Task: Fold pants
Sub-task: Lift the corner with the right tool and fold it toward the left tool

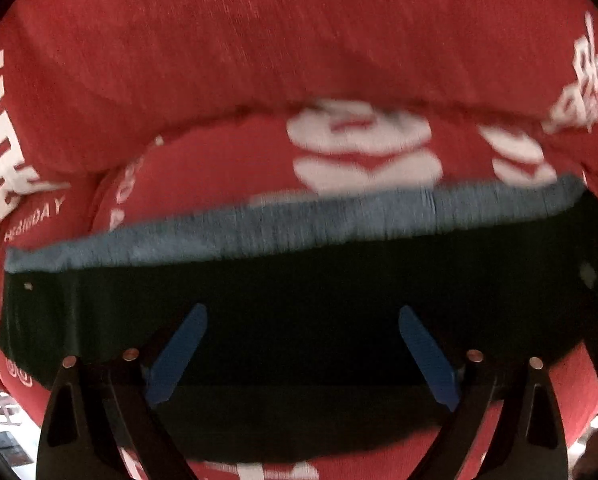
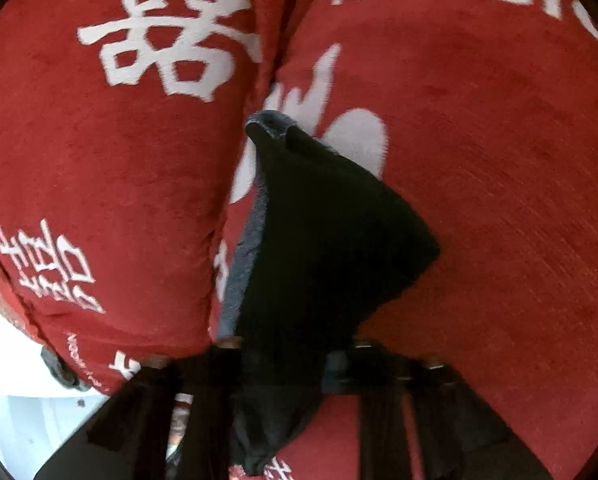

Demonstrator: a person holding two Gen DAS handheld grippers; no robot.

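Observation:
The pants [image 1: 299,292] are black with a blue-grey band along the far edge, lying on a red cushion. In the left wrist view my left gripper [image 1: 303,312] is open, its blue fingertips [image 1: 179,356] spread wide just above the black cloth. In the right wrist view the pants [image 2: 323,240] hang and bunch in a dark fold that rises from my right gripper [image 2: 283,356]. That gripper is shut on the black cloth, its fingers mostly hidden by the fabric.
Red cushions with white lettering and characters [image 2: 171,36] fill both views. A seam between two cushions [image 2: 259,92] runs up behind the pants. A raised red cushion back [image 1: 259,40] stands beyond the pants. White floor [image 2: 19,392] shows at lower left.

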